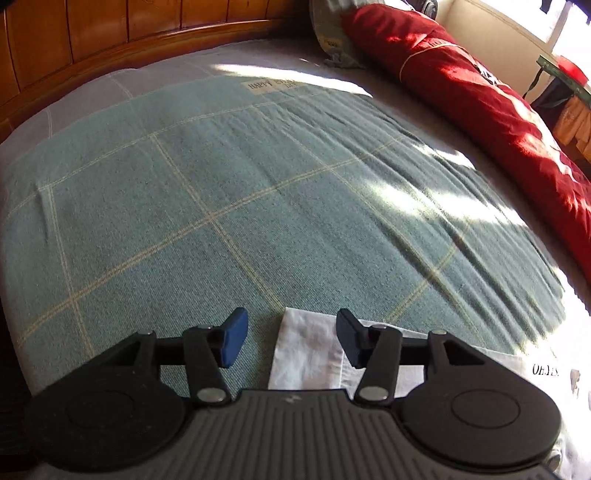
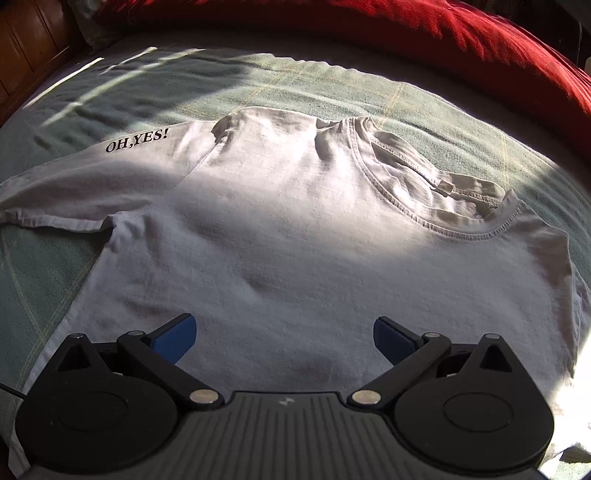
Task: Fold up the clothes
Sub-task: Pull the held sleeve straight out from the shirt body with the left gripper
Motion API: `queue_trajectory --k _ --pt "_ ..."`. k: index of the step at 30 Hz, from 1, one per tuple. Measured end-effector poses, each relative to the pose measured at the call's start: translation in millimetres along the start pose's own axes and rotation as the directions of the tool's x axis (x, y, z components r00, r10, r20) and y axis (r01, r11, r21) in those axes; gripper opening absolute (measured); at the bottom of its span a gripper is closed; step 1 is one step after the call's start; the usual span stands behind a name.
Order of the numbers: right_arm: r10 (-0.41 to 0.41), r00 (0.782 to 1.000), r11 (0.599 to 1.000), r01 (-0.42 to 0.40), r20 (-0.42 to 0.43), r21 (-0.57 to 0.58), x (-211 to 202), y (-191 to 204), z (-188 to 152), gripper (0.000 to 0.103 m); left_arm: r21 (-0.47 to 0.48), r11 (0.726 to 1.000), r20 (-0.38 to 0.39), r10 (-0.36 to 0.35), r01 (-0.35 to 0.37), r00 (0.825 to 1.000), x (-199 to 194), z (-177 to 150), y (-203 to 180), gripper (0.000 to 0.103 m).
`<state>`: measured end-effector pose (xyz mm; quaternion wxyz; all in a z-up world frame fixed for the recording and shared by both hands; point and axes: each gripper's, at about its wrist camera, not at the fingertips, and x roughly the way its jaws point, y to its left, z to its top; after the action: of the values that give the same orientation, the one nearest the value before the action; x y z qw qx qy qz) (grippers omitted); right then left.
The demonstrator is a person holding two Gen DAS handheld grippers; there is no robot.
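Observation:
A white T-shirt (image 2: 295,236) lies spread flat on a green checked blanket (image 2: 258,85), collar to the upper right, its left sleeve printed "OH,YES!" (image 2: 136,140). Above the shirt's lower body my right gripper (image 2: 284,334) stands open, nothing between its blue pads. In the left wrist view the end of that sleeve (image 1: 306,350) lies on the blanket (image 1: 240,192) below my left gripper (image 1: 291,339). This gripper is open, its pads apart and off the cloth, with the sleeve's edge showing in the gap.
A red quilt (image 1: 480,96) is bunched along the far right side of the bed, also seen as the red quilt (image 2: 332,26) at the top. A wooden bed frame (image 1: 92,40) runs along the left. A pillow (image 1: 328,33) lies at the far end.

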<state>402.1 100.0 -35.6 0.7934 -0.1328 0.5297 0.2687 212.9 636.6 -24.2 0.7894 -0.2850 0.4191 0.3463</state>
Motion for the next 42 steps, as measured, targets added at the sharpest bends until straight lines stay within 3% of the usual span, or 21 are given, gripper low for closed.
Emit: queue_trajectory --k 2,4,6,7,8,9,11,16,18,22,25,27,30,35,37,39,41,42 --pt "0.013 1.000 1.000 -0.013 0.001 0.002 1 5 3 0.103 0.067 0.998 -0.029 0.005 -0.003 1.000 15 1 -7 0.058" --pt "0.023 1.000 1.000 -0.023 0.008 -0.011 0 11 5 0.103 0.070 0.998 -0.056 0.011 -0.007 0.998 28 -4 -8 0.058" --pt "0.022 1.000 0.999 -0.021 0.010 -0.036 -1 16 7 0.103 0.095 0.995 -0.031 0.021 -0.018 0.999 28 -9 -12 0.055" --pt "0.017 1.000 0.999 -0.016 0.009 -0.049 -1 18 7 0.103 0.122 0.992 -0.027 0.019 -0.015 0.999 26 -10 -16 0.048" --pt "0.007 1.000 0.998 -0.007 0.008 -0.058 -1 19 8 0.103 0.149 0.989 -0.023 0.016 -0.012 1.000 24 -10 -21 0.019" --pt "0.001 1.000 0.998 -0.001 0.006 -0.062 0 20 8 0.103 0.172 0.985 -0.014 0.019 -0.016 1.000 22 -10 -24 0.009" --pt "-0.003 1.000 0.999 0.003 -0.002 -0.052 2 20 8 0.103 0.206 0.978 0.007 0.014 -0.016 1.000 17 -8 -30 0.005" --pt "0.013 1.000 1.000 -0.013 -0.010 -0.020 5 23 10 0.103 0.223 0.975 0.088 -0.030 0.009 0.996 8 22 -33 0.004" --pt "0.016 1.000 1.000 -0.016 -0.009 -0.025 5 27 12 0.103 0.245 0.969 0.100 -0.012 -0.013 0.995 11 30 -35 0.004" --pt "0.021 1.000 0.999 -0.021 -0.002 -0.048 4 36 15 0.103 0.210 0.976 0.068 0.050 -0.064 0.996 11 33 -29 0.008" --pt "0.032 0.999 0.998 -0.032 0.004 -0.055 4 41 16 0.103 0.205 0.978 0.074 0.012 -0.027 0.997 -1 20 -30 0.016" --pt "0.034 0.999 0.998 -0.033 0.004 -0.055 5 43 16 0.103 0.129 0.991 0.044 -0.026 0.020 0.999 -5 6 -28 0.027" --pt "0.038 0.999 0.998 -0.038 0.004 -0.050 7 46 17 0.103 -0.032 0.996 0.019 -0.088 0.088 0.996 -9 -15 -16 0.034" --pt "0.051 0.999 0.997 -0.051 0.005 -0.050 8 51 19 0.103 -0.320 0.936 0.012 -0.152 0.148 0.988 10 -42 12 0.040" --pt "0.056 0.998 0.997 -0.056 0.002 -0.055 9 52 20 0.103 -0.382 0.906 0.042 -0.178 0.181 0.983 18 -45 18 0.039" --pt "0.057 0.998 0.997 -0.057 0.000 -0.061 10 54 20 0.103 -0.382 0.905 0.063 -0.178 0.188 0.982 20 -43 15 0.028" --pt "0.054 0.999 0.996 -0.054 -0.003 -0.065 10 55 20 0.103 -0.348 0.921 0.060 -0.164 0.175 0.985 19 -40 8 0.014" --pt "0.054 0.999 0.996 -0.054 -0.005 -0.065 11 55 20 0.103 -0.339 0.925 0.067 -0.158 0.172 0.985 15 -39 6 0.014"
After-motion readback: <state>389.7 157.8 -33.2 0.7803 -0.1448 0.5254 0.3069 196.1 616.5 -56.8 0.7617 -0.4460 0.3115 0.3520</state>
